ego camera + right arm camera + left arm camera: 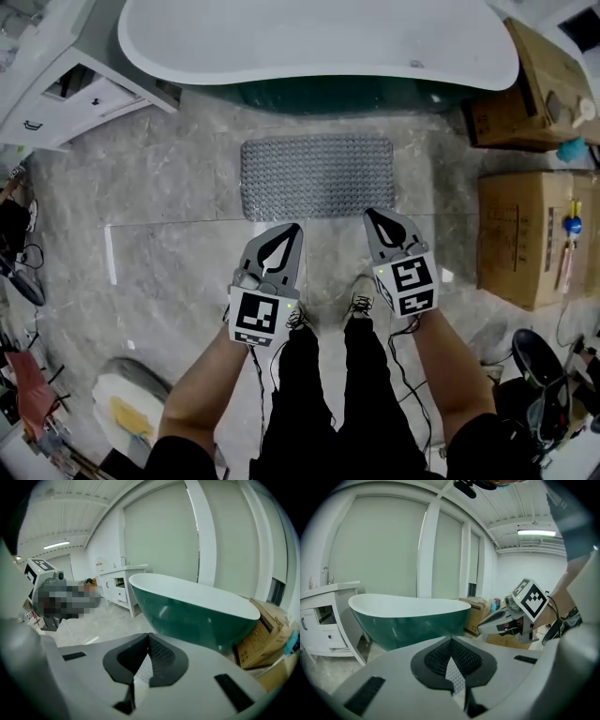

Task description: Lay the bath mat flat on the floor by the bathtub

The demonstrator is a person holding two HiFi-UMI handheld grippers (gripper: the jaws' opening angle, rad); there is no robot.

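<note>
The grey rectangular textured bath mat (317,176) lies flat, lengthwise along the white-rimmed green bathtub (319,47), ahead of the left hand-held gripper (292,231) and right hand-held gripper (373,217), both closed, empty, equally near.

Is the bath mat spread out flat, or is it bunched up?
Spread flat. The bath mat lies as a full rectangle on the floor beside the bathtub, with no corner turned up.

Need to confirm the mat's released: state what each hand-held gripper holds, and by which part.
Nothing is held. The left hand-held gripper and right hand-held gripper are shut and empty; the bath mat lies flat on the floor.
</note>
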